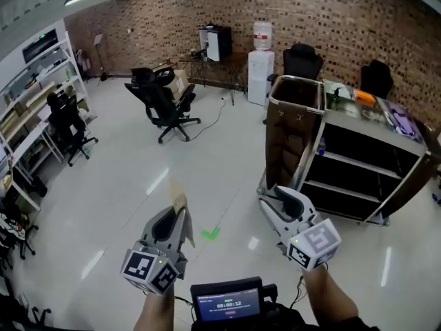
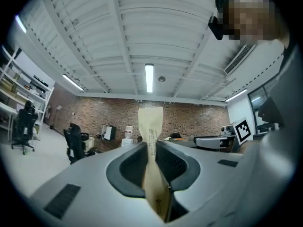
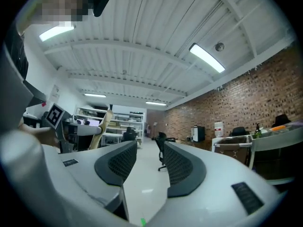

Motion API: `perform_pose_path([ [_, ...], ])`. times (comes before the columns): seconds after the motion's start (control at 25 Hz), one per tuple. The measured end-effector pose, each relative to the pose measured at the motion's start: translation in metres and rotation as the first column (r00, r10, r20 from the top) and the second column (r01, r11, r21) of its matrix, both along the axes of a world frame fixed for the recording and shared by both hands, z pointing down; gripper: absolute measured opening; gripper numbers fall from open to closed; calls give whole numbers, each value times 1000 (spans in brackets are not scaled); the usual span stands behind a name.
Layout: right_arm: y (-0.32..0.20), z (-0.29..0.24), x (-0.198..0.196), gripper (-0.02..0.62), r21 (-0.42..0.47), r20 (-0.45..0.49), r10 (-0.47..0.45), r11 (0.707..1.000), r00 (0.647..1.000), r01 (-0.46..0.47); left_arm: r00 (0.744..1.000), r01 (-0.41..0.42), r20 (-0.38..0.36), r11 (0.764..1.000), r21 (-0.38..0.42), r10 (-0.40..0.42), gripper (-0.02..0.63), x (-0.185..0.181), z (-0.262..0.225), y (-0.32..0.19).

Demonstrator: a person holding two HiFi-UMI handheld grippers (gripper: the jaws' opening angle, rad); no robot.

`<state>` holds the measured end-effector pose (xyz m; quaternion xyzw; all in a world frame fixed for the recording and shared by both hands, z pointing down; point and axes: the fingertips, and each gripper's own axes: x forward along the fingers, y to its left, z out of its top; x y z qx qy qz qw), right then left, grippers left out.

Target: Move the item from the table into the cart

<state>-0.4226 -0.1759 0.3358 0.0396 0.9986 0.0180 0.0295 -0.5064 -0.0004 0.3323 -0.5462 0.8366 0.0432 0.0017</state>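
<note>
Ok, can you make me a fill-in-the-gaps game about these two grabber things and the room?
1. The jaws of the left gripper are ____ on a thin tan paper packet.
2. The right gripper, jaws apart, holds ____.
3. The wall behind the white water dispenser is built of ____.
4. The small tape mark on the shiny floor is coloured ____.
Missing words: shut; nothing; brick; green.

white floor (image 1: 124,185) carries cart (image 1: 372,131), office chairs (image 1: 162,102), green mark (image 1: 211,234)
</note>
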Motion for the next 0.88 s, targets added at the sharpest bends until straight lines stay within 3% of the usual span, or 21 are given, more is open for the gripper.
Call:
perform_pose_path([
  [0.16, -139, 2, -18, 170, -31, 1, 169, 985, 986, -169, 988, -154, 4, 988, -3, 154, 66, -43, -4, -145],
  [0.32, -250, 3, -35, 170, -32, 8, 344, 938, 939, -344, 948, -319, 6, 948, 5, 319, 65, -85, 0, -268],
  [0.44, -310, 0, -38, 170, -36, 16, 478, 878, 878, -478, 897, -442, -3, 897, 10, 442, 64, -109, -2, -347],
  [0.6, -384, -4, -22, 170, -46, 26, 632, 775, 775, -631, 811, -585, 6, 811, 14, 585, 64, -120, -9, -442],
  [0.88, -503, -1, 33, 170, -39, 17, 764, 645, 645, -763, 691, -722, 15, 691, 25, 722, 66, -83, -11, -602],
])
